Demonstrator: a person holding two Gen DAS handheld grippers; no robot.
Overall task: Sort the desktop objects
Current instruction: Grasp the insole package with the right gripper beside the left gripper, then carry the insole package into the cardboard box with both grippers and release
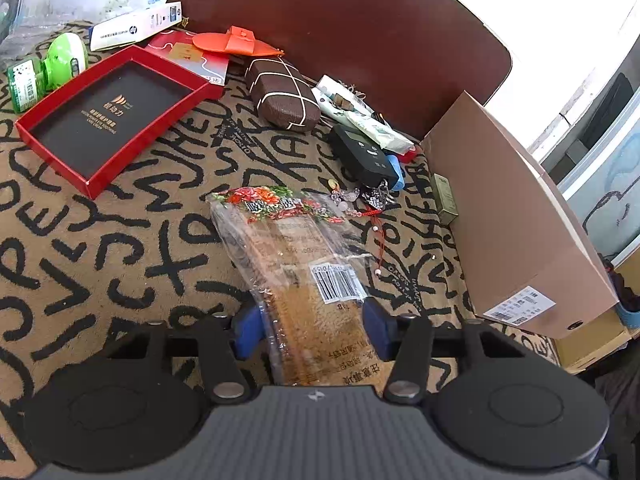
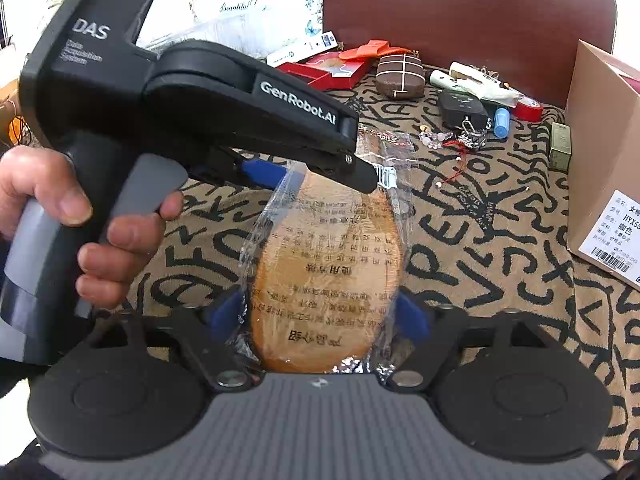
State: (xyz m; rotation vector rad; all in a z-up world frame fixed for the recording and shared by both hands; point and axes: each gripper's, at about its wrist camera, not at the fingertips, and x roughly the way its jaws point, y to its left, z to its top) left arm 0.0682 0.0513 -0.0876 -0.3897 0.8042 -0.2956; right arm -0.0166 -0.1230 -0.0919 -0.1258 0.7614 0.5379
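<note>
Okay, I'm angling both grippers downward over one clear-wrapped insole pack [image 1: 304, 280] lying on the patterned cloth [image 1: 120, 240]: left gripper [image 1: 310, 328] and right gripper [image 2: 324, 316] are each pinching its sides. One hand [image 2: 80, 224] is gripping the left handle.

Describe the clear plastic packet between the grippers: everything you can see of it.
The clear plastic packet is a crinkled, glossy sleeve around a tan insole-shaped insert printed with Chinese text. It has a floral header card at one end and a white barcode sticker. It lies on the lettered tablecloth, with the left gripper and right gripper each straddling an end.
</note>
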